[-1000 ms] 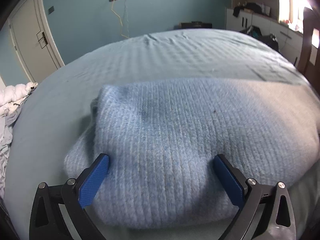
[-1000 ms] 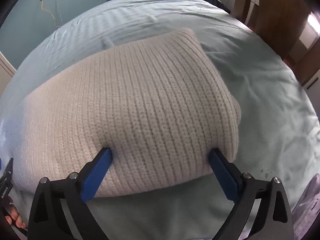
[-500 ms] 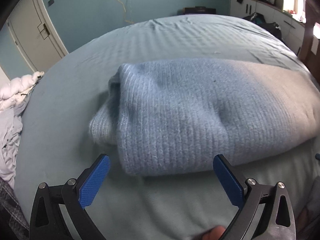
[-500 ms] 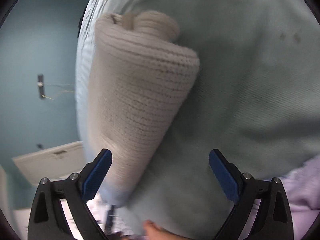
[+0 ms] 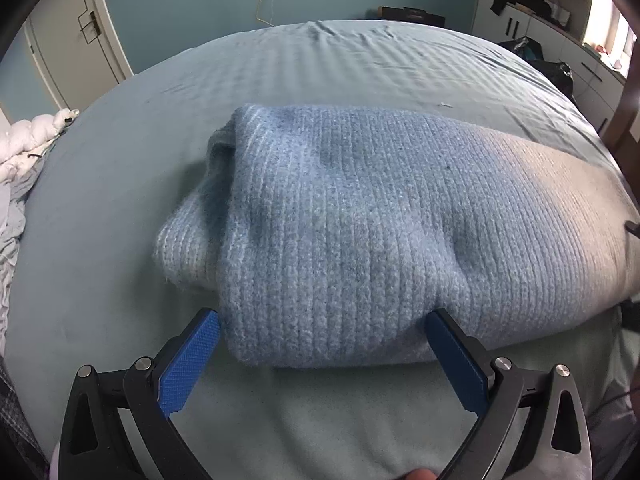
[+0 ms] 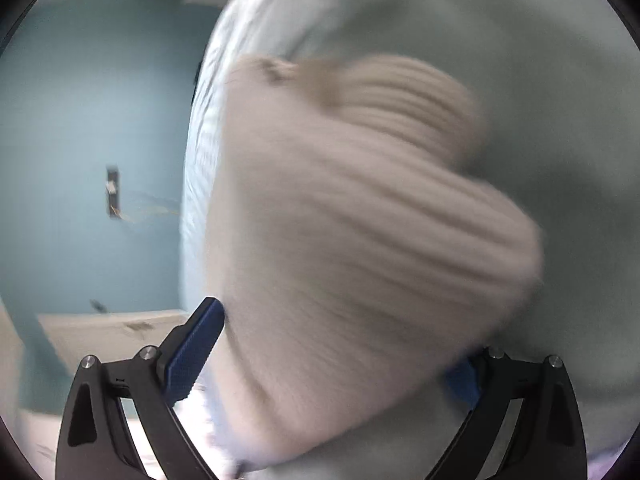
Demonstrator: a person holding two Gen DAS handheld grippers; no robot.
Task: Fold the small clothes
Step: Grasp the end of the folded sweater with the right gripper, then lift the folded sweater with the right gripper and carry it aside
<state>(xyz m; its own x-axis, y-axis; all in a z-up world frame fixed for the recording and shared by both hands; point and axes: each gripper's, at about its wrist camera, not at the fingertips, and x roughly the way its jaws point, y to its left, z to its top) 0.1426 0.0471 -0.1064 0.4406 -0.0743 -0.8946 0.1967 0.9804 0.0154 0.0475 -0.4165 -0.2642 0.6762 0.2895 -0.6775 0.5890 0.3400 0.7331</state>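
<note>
A folded knit sweater [image 5: 360, 232], light blue on the left and fading to beige on the right, lies on the bed. My left gripper [image 5: 322, 320] is open, its blue pads [image 5: 190, 360] on either side of the sweater's near edge. In the right wrist view the beige end of the sweater [image 6: 352, 240] is blurred and fills the frame; the view is rolled sideways. My right gripper [image 6: 336, 344] is open around that end, with the right pad partly hidden by the knit.
The pale green bedspread [image 5: 320, 60] stretches behind the sweater. Crumpled white bedding [image 5: 24, 148] lies at the left edge. White cabinets with dark clothes [image 5: 540, 20] stand at the back right. A door [image 5: 72, 40] is at the back left.
My left gripper moved back in to the sweater's near edge after pulling away. My right gripper has rolled sideways and closed in on the beige end, which now sits between its pads.
</note>
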